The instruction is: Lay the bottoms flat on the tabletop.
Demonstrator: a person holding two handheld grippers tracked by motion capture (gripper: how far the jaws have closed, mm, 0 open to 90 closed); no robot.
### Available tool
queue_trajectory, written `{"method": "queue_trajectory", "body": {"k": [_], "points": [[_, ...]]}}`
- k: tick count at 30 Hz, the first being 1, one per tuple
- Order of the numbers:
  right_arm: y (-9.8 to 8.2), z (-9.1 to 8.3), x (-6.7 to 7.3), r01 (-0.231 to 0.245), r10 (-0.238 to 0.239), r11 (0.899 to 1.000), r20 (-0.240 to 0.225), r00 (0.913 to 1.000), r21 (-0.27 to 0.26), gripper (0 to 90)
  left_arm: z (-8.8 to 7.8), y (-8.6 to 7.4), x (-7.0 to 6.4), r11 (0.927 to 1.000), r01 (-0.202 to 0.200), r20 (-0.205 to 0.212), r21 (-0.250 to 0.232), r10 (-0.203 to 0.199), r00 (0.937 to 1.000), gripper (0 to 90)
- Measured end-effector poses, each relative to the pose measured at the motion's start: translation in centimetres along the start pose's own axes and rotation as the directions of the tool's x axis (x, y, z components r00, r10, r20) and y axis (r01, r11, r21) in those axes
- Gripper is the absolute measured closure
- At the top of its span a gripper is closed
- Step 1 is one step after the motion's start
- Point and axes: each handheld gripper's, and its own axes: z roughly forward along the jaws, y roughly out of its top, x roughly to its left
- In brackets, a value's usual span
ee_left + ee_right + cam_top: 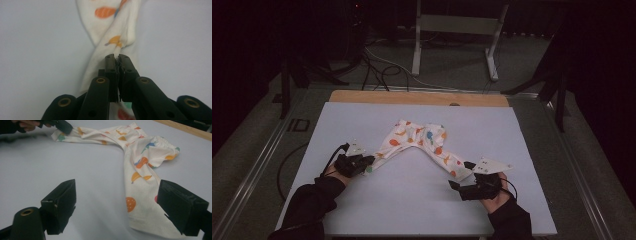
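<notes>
A small pair of white trousers (422, 140) printed with orange, blue and green shapes lies on the white table (402, 200), its legs spread in an upside-down V. My left gripper (368, 161) is shut on the hem of the left leg. In the left gripper view the jaws (116, 57) pinch the twisted cloth (110, 27). My right gripper (461, 175) stands open beside the right leg's hem. Its right jaw sits over the hem's edge in the right gripper view (117, 195), where the trousers (142, 170) stretch away toward the left gripper (62, 126).
A wooden strip (412, 97) runs along the table's far edge. Beyond it, cables (377, 70) lie on the floor near a grey metal frame (452, 30). Bare tabletop lies in front of the trousers and on both sides.
</notes>
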Motion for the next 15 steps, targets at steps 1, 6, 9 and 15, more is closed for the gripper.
{"method": "queue_trajectory", "body": {"k": [1,6,9,15], "points": [[0.0,0.0,0.0,-0.003,0.003,1.000,0.003,1.0000,0.000,16.0,-0.3,0.4,-0.4,0.9999,-0.008,0.020,-0.012,0.008,0.9998,87.1],[0.0,-0.1,0.0,-0.005,0.005,1.000,0.000,1.0000,-0.001,16.1,-1.2,2.0,-3.5,0.9964,-0.078,0.128,-0.033,0.081,0.9884,86.8],[0.1,-0.1,0.0,0.000,0.000,1.000,0.002,1.0000,0.000,16.0,-1.1,2.5,-5.1,0.9936,-0.106,0.172,-0.039,0.111,0.9789,86.8],[0.1,-0.1,0.0,0.002,-0.002,1.000,0.004,1.0000,-0.004,16.0,-0.1,3.7,-8.1,0.9892,-0.140,0.262,-0.044,0.146,0.9538,86.7]]}}
